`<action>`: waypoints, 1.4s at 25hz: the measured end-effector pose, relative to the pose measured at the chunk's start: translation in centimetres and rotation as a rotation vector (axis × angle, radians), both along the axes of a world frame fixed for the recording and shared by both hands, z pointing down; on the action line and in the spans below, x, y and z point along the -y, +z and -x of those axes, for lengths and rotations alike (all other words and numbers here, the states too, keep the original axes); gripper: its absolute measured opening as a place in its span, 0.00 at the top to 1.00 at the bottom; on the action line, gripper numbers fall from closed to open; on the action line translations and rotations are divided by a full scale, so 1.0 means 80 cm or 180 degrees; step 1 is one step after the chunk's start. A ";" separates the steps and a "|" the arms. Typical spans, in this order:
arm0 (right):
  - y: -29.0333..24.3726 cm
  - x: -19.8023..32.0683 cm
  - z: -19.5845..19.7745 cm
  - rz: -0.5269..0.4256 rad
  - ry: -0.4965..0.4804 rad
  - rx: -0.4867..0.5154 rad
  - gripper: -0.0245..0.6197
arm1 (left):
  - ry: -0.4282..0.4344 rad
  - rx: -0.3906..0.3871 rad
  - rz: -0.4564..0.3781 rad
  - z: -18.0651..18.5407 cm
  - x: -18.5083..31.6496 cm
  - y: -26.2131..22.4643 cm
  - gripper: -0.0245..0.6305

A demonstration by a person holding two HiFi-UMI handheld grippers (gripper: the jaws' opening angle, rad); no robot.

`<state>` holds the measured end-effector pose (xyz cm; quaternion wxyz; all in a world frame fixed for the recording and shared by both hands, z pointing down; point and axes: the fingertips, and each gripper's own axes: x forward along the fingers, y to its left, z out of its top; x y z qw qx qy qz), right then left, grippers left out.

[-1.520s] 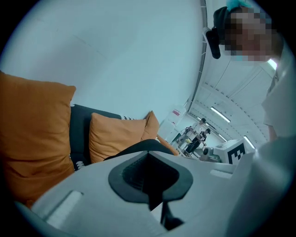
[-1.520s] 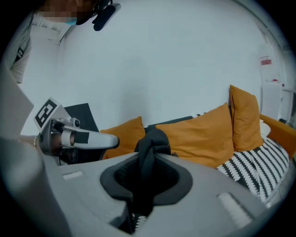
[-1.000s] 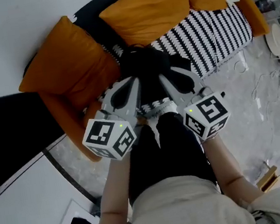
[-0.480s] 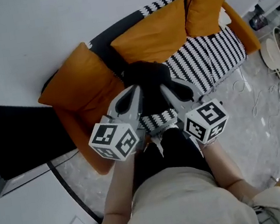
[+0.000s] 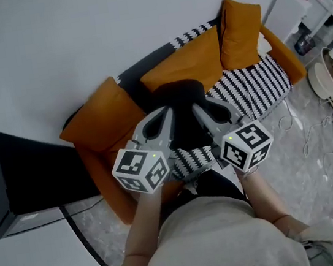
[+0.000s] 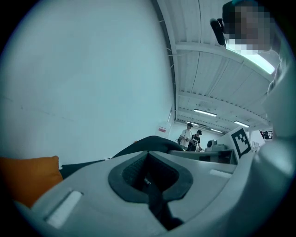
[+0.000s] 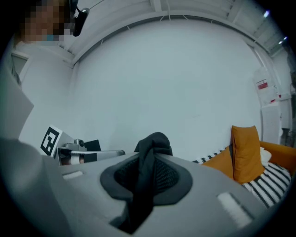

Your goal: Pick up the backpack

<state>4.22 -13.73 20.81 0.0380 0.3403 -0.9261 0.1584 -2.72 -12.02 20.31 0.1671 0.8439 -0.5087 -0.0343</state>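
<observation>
Mostly hidden: the black backpack (image 5: 179,99) shows only as a dark lump behind both grippers, its lower part covered; can't tell if it clears the sofa (image 5: 258,84) seat. Left gripper (image 5: 164,112) and right gripper (image 5: 200,107) sit side by side, pointing roughly level at the orange cushions (image 5: 99,120), forearms parallel. Each gripper's jaws are nearly closed, pinching a black backpack strap.
</observation>
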 end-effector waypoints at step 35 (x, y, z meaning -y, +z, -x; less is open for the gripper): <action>-0.076 0.018 -0.018 -0.0212 0.0096 0.0453 0.87 | 0.0158 -0.0142 -0.0275 -0.013 0.016 -0.055 0.96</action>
